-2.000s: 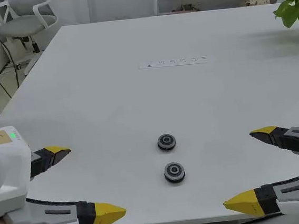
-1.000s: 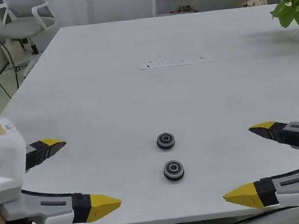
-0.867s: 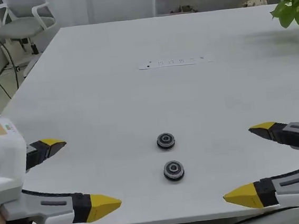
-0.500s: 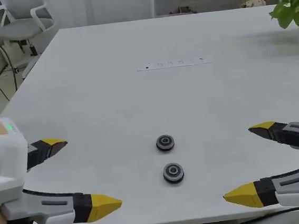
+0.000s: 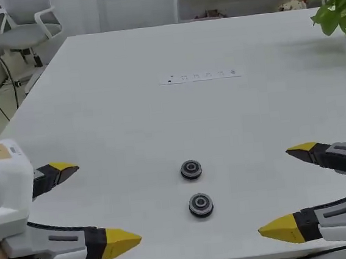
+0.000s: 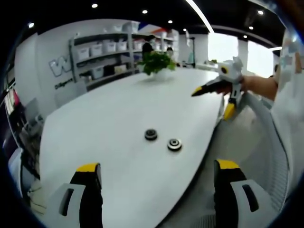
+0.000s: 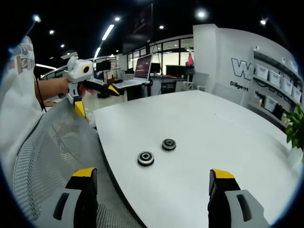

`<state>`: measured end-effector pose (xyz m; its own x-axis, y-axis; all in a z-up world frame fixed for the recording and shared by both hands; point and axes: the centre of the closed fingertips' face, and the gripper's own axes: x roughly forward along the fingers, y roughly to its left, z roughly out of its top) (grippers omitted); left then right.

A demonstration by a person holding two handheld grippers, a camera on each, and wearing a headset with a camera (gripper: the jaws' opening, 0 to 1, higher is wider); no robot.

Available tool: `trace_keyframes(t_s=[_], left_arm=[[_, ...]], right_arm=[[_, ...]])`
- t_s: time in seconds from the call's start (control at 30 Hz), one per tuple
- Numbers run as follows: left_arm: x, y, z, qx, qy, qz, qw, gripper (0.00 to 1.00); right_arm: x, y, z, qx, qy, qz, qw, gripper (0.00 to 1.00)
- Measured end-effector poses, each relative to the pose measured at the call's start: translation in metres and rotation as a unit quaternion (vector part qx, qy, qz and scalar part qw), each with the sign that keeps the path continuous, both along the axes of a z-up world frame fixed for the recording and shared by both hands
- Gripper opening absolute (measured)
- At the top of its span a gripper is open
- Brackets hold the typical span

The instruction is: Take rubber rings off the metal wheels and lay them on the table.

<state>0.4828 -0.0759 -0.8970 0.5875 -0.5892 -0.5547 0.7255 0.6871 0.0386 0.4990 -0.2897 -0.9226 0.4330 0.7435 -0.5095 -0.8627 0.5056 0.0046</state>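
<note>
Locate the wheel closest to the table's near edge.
Head view: the near wheel sits low centre on the table, just in front of the other wheel, between the left tool and right tool.

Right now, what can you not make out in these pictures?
Near wheel and far wheel: too small in all three views to tell rubber ring from metal.
Strip: its marks are too small and blurred, head view.
Plant: cut off by the right edge, head view.

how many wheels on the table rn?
2. The far wheel sits on the table toward the front edge; the near wheel lies apart from it, closer to that edge. None look hidden.
</note>
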Motion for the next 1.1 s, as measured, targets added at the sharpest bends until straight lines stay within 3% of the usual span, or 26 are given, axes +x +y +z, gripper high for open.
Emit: trace_keyframes(t_s=[0.63, 1.1], left_arm=[[0.01, -0.001, -0.002, 0.003, 0.0, -0.006, 1.0, 0.98], [0.025, -0.016, -0.003, 0.006, -0.003, -0.028, 0.9996, 0.97]], right_arm=[[0.01, 0.006, 0.001, 0.0, -0.005, 0.011, 0.9999, 0.95], [0.022, 0.017, -0.004, 0.005, -0.001, 0.028, 0.9996, 0.92]])
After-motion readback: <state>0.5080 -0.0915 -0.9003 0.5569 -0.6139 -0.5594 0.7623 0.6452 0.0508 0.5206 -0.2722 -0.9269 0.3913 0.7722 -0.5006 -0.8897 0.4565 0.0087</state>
